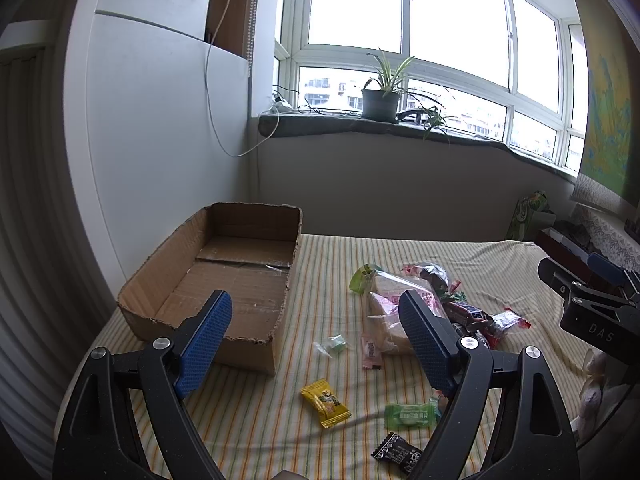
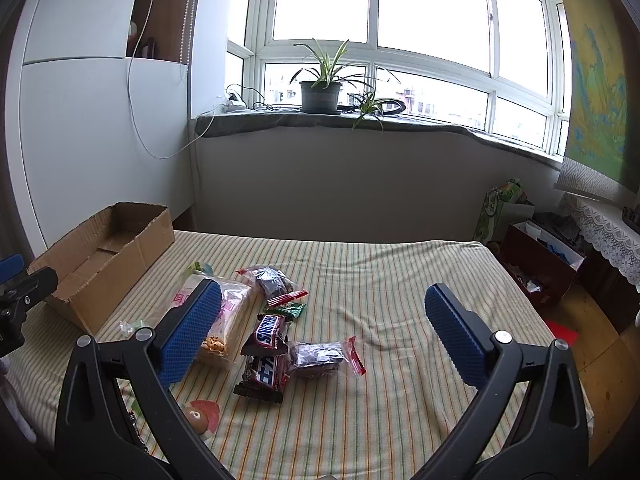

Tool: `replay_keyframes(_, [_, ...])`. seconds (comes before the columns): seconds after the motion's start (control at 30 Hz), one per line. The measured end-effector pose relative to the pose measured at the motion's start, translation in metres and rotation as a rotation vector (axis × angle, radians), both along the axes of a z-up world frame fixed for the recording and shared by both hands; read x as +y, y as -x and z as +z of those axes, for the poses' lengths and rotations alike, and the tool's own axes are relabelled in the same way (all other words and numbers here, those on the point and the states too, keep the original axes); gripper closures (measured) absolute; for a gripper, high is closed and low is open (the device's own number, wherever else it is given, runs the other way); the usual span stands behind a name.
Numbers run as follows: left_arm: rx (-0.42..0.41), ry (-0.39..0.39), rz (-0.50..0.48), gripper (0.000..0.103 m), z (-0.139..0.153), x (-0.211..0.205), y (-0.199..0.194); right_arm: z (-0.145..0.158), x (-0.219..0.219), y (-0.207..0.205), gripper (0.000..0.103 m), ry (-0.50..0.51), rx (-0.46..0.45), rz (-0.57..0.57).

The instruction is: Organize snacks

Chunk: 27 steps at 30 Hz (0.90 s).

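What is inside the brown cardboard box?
The open brown cardboard box holds no snacks: only its bare floor, with flaps and tape, shows. The near corner, behind the left gripper's blue pad, is hidden.

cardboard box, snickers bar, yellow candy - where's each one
cardboard box [image 1: 224, 280], left wrist view, on its bare inside floor
snickers bar [image 2: 269, 330], right wrist view, on the printed logo
yellow candy [image 1: 326, 402], left wrist view, middle of the wrapper
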<state>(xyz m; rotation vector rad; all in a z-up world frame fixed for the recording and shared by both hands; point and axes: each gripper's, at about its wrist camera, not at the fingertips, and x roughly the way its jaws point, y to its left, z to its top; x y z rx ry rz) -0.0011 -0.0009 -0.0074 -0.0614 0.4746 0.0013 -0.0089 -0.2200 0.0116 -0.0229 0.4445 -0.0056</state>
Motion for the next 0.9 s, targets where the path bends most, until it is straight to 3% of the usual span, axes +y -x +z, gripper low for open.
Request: replay_keyframes(0.9, [0.001, 0.008, -0.01, 0.018, 0.0003, 0.0007, 0.0007, -0.0009, 0.0006, -0.0008, 0.0, 0.002, 0.008, -0.001])
